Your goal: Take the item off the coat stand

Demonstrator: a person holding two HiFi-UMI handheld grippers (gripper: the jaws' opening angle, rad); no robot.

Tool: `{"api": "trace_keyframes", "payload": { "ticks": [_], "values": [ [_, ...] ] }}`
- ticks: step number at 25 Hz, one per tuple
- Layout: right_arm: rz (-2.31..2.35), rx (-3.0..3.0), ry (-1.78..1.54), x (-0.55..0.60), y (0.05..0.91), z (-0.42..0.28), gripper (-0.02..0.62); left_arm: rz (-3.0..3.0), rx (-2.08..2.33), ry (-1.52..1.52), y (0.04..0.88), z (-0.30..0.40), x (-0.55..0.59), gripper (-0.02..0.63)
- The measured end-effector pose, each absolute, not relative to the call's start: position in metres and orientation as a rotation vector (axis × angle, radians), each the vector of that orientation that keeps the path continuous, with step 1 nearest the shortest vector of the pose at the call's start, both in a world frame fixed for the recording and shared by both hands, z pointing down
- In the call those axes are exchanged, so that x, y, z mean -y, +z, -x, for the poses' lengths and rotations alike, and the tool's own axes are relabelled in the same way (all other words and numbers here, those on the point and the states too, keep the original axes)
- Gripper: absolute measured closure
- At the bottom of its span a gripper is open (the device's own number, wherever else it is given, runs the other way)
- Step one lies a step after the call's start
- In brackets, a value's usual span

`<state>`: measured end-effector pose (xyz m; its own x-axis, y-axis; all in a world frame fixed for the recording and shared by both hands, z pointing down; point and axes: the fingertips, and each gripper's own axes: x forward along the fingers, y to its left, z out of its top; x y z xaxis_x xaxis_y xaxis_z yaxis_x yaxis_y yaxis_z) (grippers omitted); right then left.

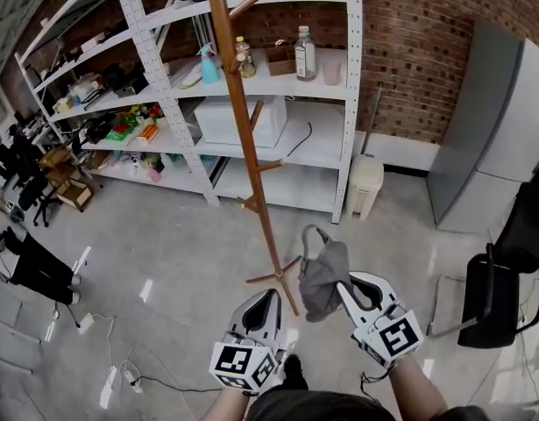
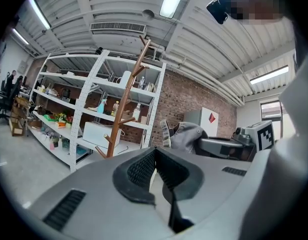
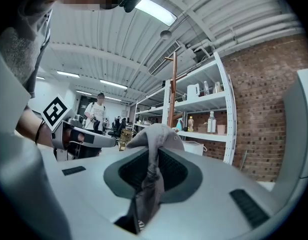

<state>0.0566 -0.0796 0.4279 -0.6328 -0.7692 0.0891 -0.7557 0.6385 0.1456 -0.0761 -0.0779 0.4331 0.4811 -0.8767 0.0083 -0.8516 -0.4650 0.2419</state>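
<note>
The right gripper [image 3: 155,151], clamped on just a fold of the grey cap [image 1: 322,279] near the coat stand [image 1: 243,121], could let it slip (the left gripper [image 2: 155,153] is closed, empty).

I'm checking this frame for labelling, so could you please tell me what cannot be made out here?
- Coat stand: top cut off by the head view's upper edge.
- Grey cloth item: crumpled, with its lower part hidden inside the right gripper in the right gripper view, so its kind is unclear.
- Bottle: label too small, head view.
- Distant person: too small, right gripper view.
</note>
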Motion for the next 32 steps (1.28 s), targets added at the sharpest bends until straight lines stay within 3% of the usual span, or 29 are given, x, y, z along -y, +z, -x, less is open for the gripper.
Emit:
{"api": "trace_keyframes", "payload": {
  "ticks": [32],
  "values": [
    [-1.199, 2.751, -0.170, -0.025, 0.433, -0.088, 0.541, -2.495, 1.579, -0.214, 0.428, 0.045, -0.033, 0.598]
  ]
}}
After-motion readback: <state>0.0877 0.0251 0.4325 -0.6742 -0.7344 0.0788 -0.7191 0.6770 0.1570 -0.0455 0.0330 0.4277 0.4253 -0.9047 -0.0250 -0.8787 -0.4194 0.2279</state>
